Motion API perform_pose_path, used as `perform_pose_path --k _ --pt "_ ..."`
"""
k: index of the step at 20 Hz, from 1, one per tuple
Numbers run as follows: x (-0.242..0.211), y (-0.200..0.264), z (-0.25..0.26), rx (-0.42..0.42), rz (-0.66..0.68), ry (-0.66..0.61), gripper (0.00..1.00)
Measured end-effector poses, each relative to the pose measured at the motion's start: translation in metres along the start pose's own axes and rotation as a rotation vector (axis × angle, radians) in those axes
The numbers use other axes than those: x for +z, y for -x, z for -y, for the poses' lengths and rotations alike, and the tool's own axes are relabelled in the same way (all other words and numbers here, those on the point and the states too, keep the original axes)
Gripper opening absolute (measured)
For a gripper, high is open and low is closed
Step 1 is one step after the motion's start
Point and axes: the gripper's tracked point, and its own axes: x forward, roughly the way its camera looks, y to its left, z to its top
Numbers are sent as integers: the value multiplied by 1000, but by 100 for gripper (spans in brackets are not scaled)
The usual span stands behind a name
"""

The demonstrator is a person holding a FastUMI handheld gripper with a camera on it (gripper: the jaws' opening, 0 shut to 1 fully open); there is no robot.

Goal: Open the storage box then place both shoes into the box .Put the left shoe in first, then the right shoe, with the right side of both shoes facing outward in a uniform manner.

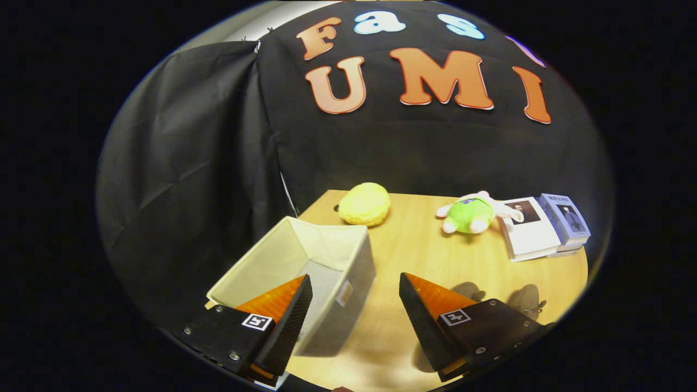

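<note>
In the gripper view my claw (354, 305) is spread wide at the bottom of the frame, nothing between its fingers. The open fabric storage box (326, 261) sits lower left on the wooden table (425, 256), its near right corner partly behind my left finger (286, 313); what I can see of its inside is bare. Beyond it, at centre, lies a yellow plush ball (364, 203). To the right is a green plush toy (470, 214), touching a stack of books (544, 226) at the table's far right.
</note>
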Motion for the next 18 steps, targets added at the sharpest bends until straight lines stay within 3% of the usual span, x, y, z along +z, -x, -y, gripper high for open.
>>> perform_pose_path --k 6,18 --pt "-53 5 93 -177 -65 56 95" --pt "-129 -33 182 -345 -210 25 75"
